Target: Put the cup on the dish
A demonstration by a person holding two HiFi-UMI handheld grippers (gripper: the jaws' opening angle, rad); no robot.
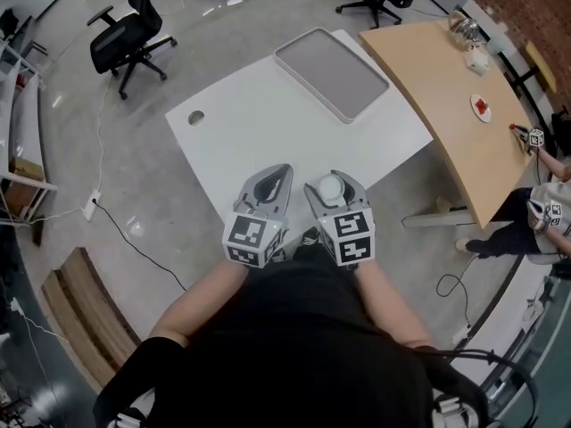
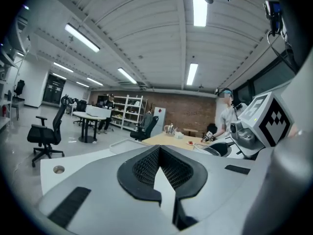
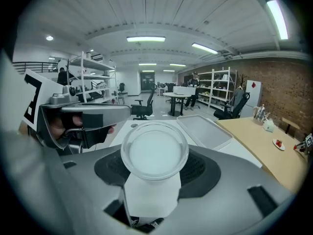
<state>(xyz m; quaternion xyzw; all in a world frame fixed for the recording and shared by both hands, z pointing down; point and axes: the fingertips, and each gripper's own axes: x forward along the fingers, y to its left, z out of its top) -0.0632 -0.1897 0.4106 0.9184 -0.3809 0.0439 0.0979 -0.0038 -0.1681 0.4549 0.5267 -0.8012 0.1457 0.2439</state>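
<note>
A clear plastic cup [image 1: 331,187] stands upright between the jaws of my right gripper [image 1: 333,179], which is shut on it. In the right gripper view I look down into the cup [image 3: 154,156], held in the right gripper [image 3: 154,146]. My left gripper [image 1: 277,171] is beside it, shut with nothing in it; the left gripper [image 2: 159,149] shows its black pads meeting at the tips. Both hang over the near edge of the white table [image 1: 268,105]. A flat grey dish [image 1: 332,72] with a raised rim lies at the table's far end, and the dish [image 3: 203,130] is well ahead of the cup.
A wooden table [image 1: 455,87] adjoins on the right, with a small plate [image 1: 481,108] and a kettle [image 1: 465,28]. A seated person [image 1: 535,212] works at its right side. A black office chair [image 1: 129,34] stands far left. The white table has a cable hole [image 1: 196,117].
</note>
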